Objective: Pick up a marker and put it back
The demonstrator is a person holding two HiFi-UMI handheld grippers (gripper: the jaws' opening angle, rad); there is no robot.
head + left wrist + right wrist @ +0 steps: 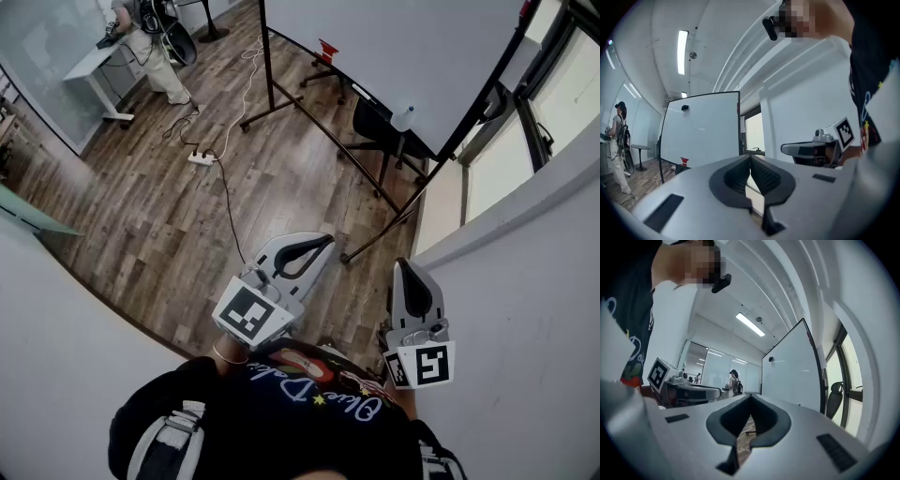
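Head view: the person looks steeply down at a wooden floor (178, 206). The left gripper (325, 241) and the right gripper (402, 265) are held side by side in front of the dark shirt, both pointing away from the body. Each has its jaws pressed together, with nothing between them. Ahead stands a whiteboard (394, 47) on a dark wheeled frame, with a small red object (328, 49) on its lower ledge and a black chair (373, 120) beside it. A power strip (201, 157) lies on the floor with a cable trailing from it, and another person (155, 47) stands by a white tabletop (89, 61) at the far left. The marker is too small to pick out here.

Left gripper view: the left gripper (750, 156) is clenched, its dark pads meeting at the tips and holding nothing. Beyond it are the whiteboard (701, 129), the red object (684, 161) at the board's bottom edge and the other person (619, 140) at the left. The right gripper (784, 149) shows at the right.

Right gripper view: the right gripper (751, 396) is clenched as well, and empty. The whiteboard (792, 373) stands at the right, the left gripper (723, 390) shows at the left, and the other person (736, 383) is far behind. No marker can be made out in either gripper view
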